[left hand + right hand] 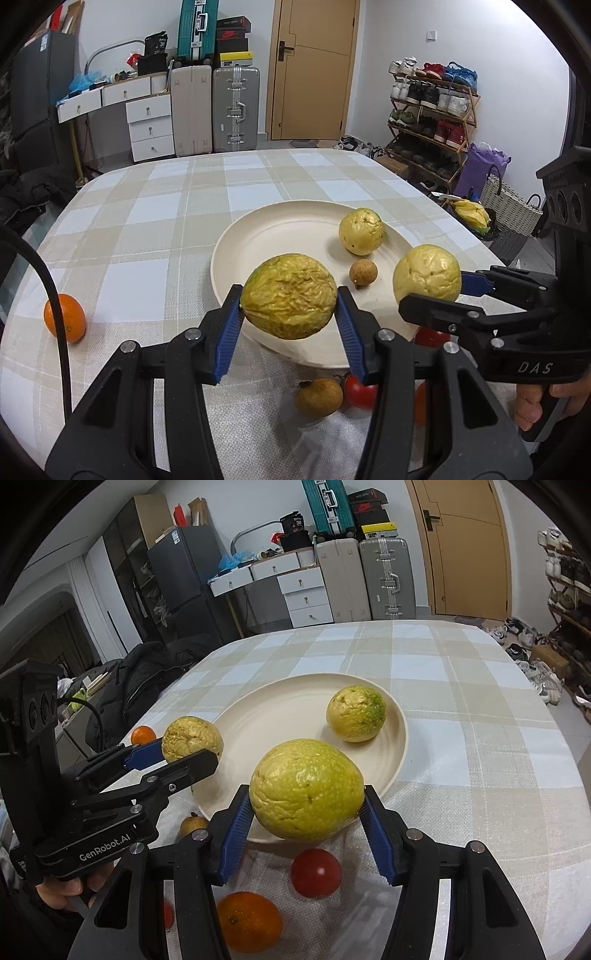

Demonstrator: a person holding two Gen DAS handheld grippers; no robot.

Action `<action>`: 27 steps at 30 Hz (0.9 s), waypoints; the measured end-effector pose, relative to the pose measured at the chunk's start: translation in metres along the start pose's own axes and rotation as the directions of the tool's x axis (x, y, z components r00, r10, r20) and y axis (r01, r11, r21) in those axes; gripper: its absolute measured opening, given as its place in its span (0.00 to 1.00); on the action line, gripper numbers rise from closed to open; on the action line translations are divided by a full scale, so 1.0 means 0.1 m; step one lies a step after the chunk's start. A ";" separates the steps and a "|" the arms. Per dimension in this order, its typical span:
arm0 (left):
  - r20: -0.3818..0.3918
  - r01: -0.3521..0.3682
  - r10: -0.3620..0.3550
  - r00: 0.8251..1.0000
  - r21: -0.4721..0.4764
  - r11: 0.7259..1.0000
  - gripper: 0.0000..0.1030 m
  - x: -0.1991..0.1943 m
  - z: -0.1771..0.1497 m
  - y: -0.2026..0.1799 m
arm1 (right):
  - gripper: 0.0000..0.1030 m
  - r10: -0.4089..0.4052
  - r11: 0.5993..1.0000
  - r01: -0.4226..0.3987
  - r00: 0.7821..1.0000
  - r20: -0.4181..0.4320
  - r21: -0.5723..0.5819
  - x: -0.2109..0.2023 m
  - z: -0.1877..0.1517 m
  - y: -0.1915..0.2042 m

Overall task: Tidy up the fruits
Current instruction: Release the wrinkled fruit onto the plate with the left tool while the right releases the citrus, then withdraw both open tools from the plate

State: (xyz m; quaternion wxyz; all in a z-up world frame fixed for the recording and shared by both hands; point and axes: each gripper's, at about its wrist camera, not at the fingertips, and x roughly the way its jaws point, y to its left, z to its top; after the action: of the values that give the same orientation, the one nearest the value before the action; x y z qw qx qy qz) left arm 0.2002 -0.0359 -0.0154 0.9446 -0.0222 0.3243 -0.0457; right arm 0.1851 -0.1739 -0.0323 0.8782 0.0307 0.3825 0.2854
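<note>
Wrinkled passion fruit (289, 296) between left fingers (229, 320)

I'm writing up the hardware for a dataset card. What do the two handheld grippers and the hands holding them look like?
Both are matte black plastic scissor-style frames with silver pivot screws and ribbed blue finger pads. The right gripper reads "DAS" in white, the left gripper "GenRobot.AI". A black cable loops beside the left one. Bare fingers grip the handles; no sleeves are visible.
</note>
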 end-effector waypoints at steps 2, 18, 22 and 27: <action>-0.003 -0.003 0.003 1.000 0.004 1.000 0.45 0.00 -0.01 -0.01 | 0.57 0.009 1.000 -0.009 1.000 0.003 0.008 0.00 0.00 0.00; 0.028 -0.005 0.005 1.000 -0.018 1.000 0.79 -0.14 -0.03 0.04 | 0.93 -0.047 0.998 0.046 0.998 0.030 0.040 -0.14 0.02 -0.06; 0.043 -0.002 0.004 0.999 -0.041 0.999 0.85 -0.24 -0.03 0.10 | 0.99 -0.058 0.997 0.057 0.998 0.012 0.051 -0.19 0.00 -0.10; 0.073 -0.051 0.053 0.996 -0.026 0.998 0.99 -0.41 -0.09 0.10 | 1.00 -0.073 0.997 0.073 0.997 0.015 0.007 -0.27 -0.06 -0.06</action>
State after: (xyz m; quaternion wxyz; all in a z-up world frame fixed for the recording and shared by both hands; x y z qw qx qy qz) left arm 0.1630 -0.0219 0.0014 0.9565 -0.0266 0.2901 -0.0164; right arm 0.1694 -0.1942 -0.0201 0.8909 0.0217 0.3775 0.2515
